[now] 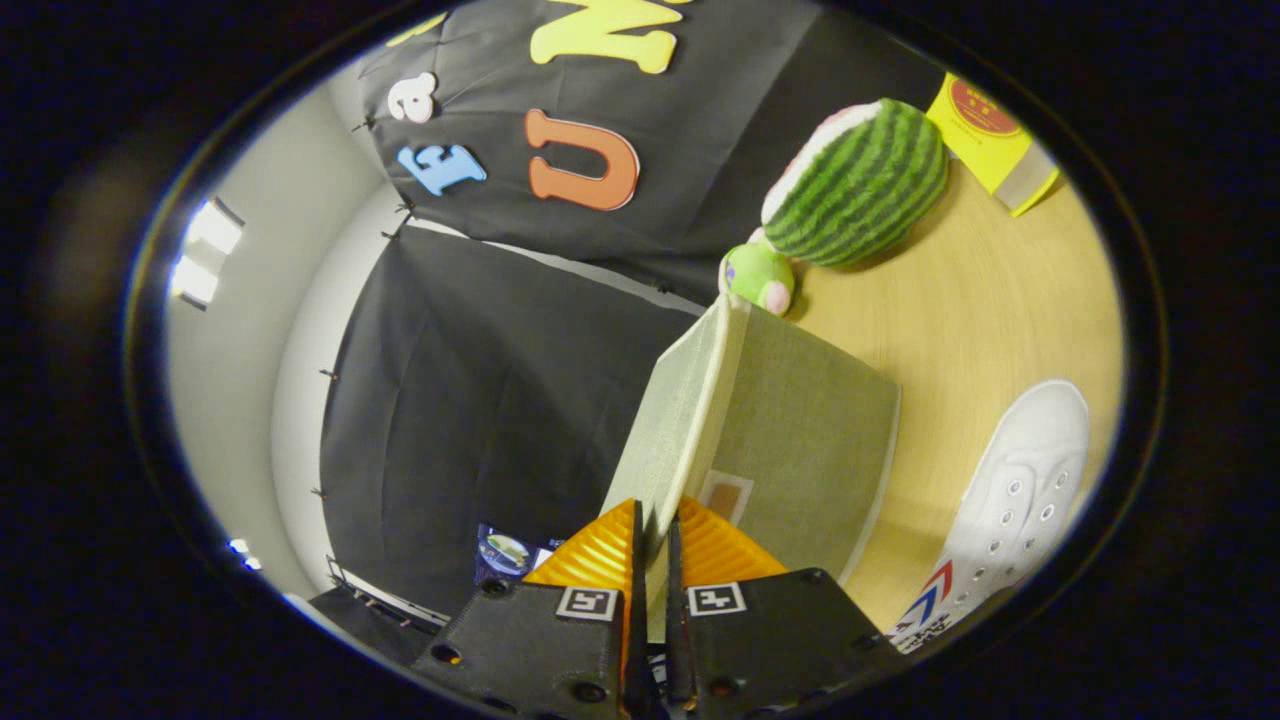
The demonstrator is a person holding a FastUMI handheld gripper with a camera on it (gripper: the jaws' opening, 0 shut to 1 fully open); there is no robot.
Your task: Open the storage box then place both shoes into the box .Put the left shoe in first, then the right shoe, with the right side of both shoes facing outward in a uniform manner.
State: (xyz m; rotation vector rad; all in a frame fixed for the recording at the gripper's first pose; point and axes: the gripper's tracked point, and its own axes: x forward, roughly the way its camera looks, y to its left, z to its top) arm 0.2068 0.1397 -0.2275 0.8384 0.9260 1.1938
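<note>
Hand-held gripper (652, 530) pinched narrow on the raised lid (672, 415) of the storage box (810, 440), white shoe (1010, 500) lying right on the surface (970, 300).

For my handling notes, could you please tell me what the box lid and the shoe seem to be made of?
The box lid, pinched between the tongs, looks like matte woven fabric over a stiff board: visible weave, straight edges. The shoe appears to be white canvas with metal eyelets.
</note>
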